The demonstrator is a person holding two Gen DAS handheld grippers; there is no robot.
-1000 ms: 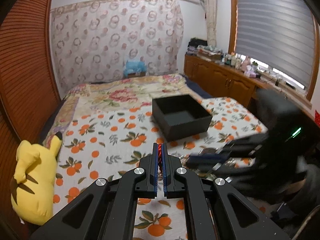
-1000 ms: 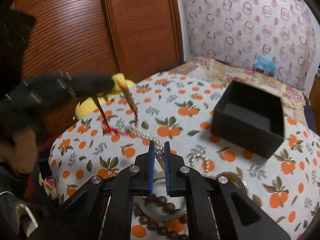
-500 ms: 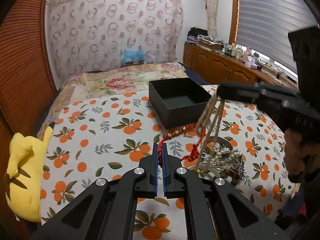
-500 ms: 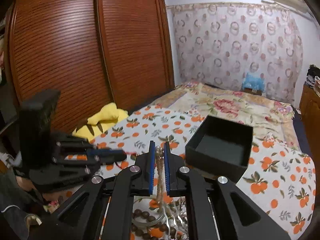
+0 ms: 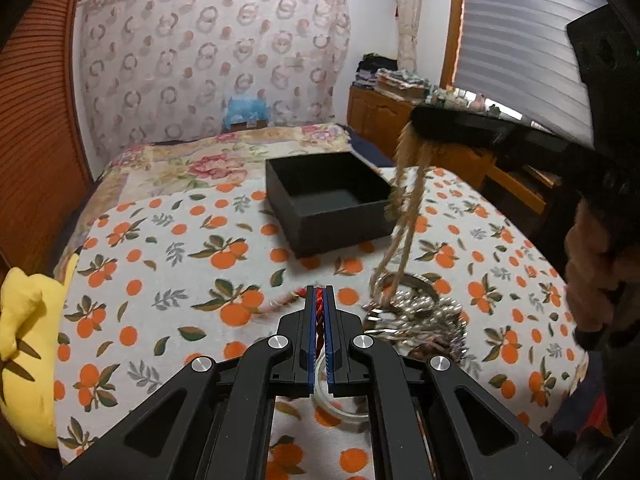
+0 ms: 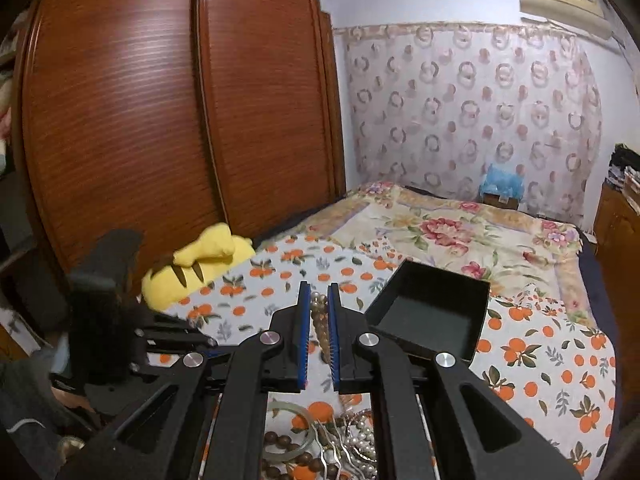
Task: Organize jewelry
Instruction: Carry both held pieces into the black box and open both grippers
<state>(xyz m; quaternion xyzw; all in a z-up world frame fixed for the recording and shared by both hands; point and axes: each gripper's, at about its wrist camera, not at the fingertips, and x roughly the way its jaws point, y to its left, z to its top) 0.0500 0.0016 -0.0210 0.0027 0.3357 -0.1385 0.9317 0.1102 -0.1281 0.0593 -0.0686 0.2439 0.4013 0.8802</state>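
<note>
My left gripper [image 5: 319, 300] is shut on a red braided cord [image 5: 319, 312] low over the orange-print cloth. My right gripper [image 6: 319, 300] is shut on a pearl-and-bead necklace [image 6: 319, 320] and holds it high; in the left wrist view its strands [image 5: 404, 216] hang from the raised right gripper [image 5: 416, 120] down to a tangled jewelry pile [image 5: 420, 316]. The pile, with brown beads and a clear bangle, lies under the right gripper [image 6: 320, 444]. An open black box [image 5: 332, 204] stands behind the pile; it also shows in the right wrist view [image 6: 432, 312].
A yellow plush toy [image 5: 28, 352] lies at the left edge of the bed, also in the right wrist view [image 6: 200, 260]. Wooden wardrobe doors [image 6: 160, 120] stand to the left. A wooden cabinet [image 5: 380, 120] with clutter runs under the window at right.
My right gripper has lifted the necklace higher, pulling its strands up out of the pile. My left gripper has moved lower and closer to the cloth, still holding the red cord.
</note>
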